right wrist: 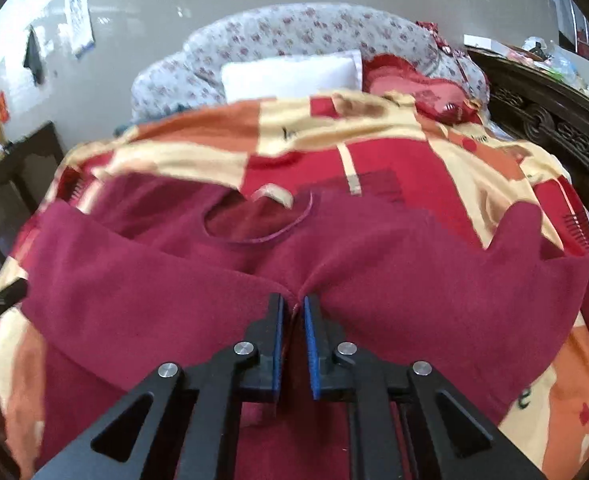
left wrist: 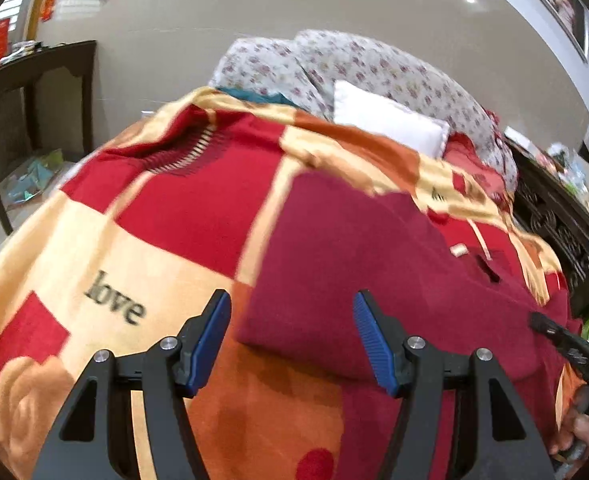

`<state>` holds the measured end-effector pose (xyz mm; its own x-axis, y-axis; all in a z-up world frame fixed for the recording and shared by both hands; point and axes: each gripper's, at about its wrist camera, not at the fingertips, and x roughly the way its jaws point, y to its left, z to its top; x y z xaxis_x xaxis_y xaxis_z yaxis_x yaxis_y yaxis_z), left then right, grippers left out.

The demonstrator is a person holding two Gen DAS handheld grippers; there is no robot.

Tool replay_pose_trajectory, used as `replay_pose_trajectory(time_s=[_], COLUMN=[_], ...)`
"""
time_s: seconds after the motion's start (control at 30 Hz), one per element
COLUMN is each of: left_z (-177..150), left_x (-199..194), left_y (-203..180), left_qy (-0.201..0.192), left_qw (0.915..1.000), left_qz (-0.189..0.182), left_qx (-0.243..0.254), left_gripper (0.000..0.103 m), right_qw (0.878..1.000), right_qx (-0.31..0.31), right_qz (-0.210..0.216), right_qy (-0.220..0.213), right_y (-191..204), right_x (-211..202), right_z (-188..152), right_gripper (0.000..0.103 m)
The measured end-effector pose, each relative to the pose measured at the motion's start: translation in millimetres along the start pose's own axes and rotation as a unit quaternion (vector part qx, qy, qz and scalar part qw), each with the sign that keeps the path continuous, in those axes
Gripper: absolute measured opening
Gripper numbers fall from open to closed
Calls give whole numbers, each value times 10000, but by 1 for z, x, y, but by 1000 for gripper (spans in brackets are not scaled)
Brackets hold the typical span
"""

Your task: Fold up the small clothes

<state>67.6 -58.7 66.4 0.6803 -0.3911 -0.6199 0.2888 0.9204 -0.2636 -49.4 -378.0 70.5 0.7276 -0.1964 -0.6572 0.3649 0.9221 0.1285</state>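
right gripper [right wrist: 293, 308] fingers nearly pressed together, pinching a ridge of the maroon top [right wrist: 142, 312] at its near hem. left gripper [left wrist: 292, 320] fingers spread wide, holding nothing, hovering over top's corner. top lies neck-away on the checked blanket [left wrist: 106, 256], near bed's front edge, w/ one side looking folded in. step: prob mid-fold. next: left needs to close on hem, then carry both toward neckline [right wrist: 254, 220].

Beige wall [left wrist: 214, 20], dark side table [left wrist: 34, 68]

maroon top [right wrist: 142, 300], red-cream checked blanket [left wrist: 94, 248]
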Motion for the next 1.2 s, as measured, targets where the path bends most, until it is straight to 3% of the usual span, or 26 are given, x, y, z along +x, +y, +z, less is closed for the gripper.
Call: replay_pose_trajectory(time_s=[0.1, 0.2, 0.3, 0.33, 0.43, 0.63, 0.8, 0.87, 0.9, 0.93, 1.0, 1.03, 1.1, 1.13, 1.17, 1.2], left_z=[7, 8, 6, 5, 3, 1, -3, -3, -3, -2, -1, 1, 2, 2, 2, 1], left_x=[-4, -4, 2, 3, 4, 3, 9, 5, 2, 0, 0, 4, 14, 19, 25, 32], left_y=[8, 14, 12, 11, 7, 2, -4, -7, -9, -11, -19, -26, -39, -43, -47, -50], left_qy=[-78, -72, -2, 33, 62, 33, 248, 170, 83, -3, -41, 30, 135, 168, 224, 292], left_qw=[9998, 9993, 9994, 9995, 9998, 9999, 9993, 9985, 9981, 9979, 9981, 9982, 9982, 9983, 9982, 9979], left_qz=[56, 28, 41, 38, 32, 48, -249, -490, -574, -606, -606, -595, -536, -476, -391, -286], left_qx=[-189, -368, -348, -320, -204, -123, -153, -182, -209, -231, -142, -7, 231, 306, 396, 496], left_gripper=[63, 63, 63, 63, 63, 64, 64, 72, 77, 85, 90, 90, 90, 90, 90, 90], right_qw=[9995, 9985, 9946, 9952, 9963, 9941, 9923, 9918, 9923, 9923, 9920, 9926, 9964, 9972, 9985, 9987], right_qx=[183, 231, 694, 646, 40, 152, 360, 628, 832, 906, 1011, 975, 616, 498, 252, 151], right_qz=[153, -44, 683, 606, -393, -1033, -1163, -1091, -915, -845, -716, -615, -347, -291, -244, -256], right_qy=[-197, -489, -351, -425, -764, -304, 209, 212, 104, 44, -227, -370, -468, -465, -428, -404], right_y=[-17, -32, -53, -54, -46, -70, -87, -94, -97, -97, -93, -89, -75, -69, -59, -55], right_x=[-23, -45, -58, -64, -72, -30, 4, -2, -11, -17, -36, -45, -58, -59, -59, -58], right_z=[12, 22, 32, 34, 38, 30, 19, 16, 14, 13, 8, 6, 2, 1, -1, -2], right_gripper=[9, 7, 7, 7, 7, 7, 8, 14, 24, 47, 70, 71, 70, 65, 57, 34])
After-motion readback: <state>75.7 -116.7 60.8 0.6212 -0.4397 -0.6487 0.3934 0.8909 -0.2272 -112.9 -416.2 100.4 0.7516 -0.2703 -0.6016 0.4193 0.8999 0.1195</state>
